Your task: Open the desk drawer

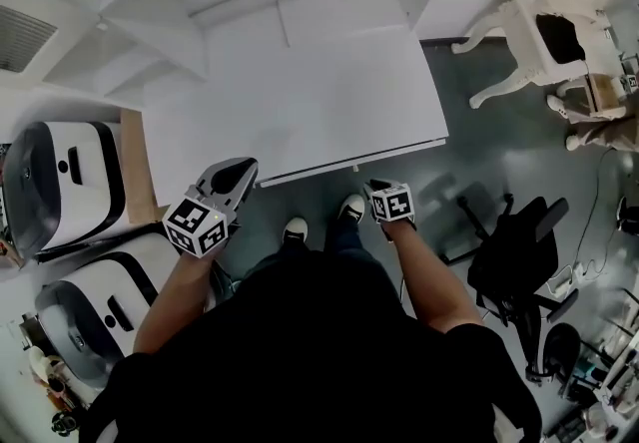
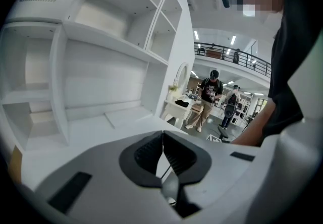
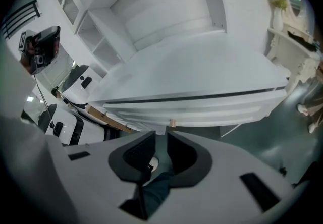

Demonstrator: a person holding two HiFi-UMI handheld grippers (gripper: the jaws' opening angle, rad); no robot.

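Fingers [image 3: 137, 153] on my right gripper [image 3: 161, 136] stand parted just short of the drawer [image 3: 212, 111] knob [image 3: 172, 123], my left gripper [image 2: 162, 134] pressed shut on nothing; closing off-centre, I'd likely slip off.

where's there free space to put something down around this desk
The whole desk top is bare, from the shelves behind to its front edge. The floor between desk and office chair is open. Left side is crowded by two white machines.

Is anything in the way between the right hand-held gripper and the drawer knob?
Nothing visible does. The right hand-held gripper points at the small knob on the drawer, with only open air between them; its jaws stand apart, empty.
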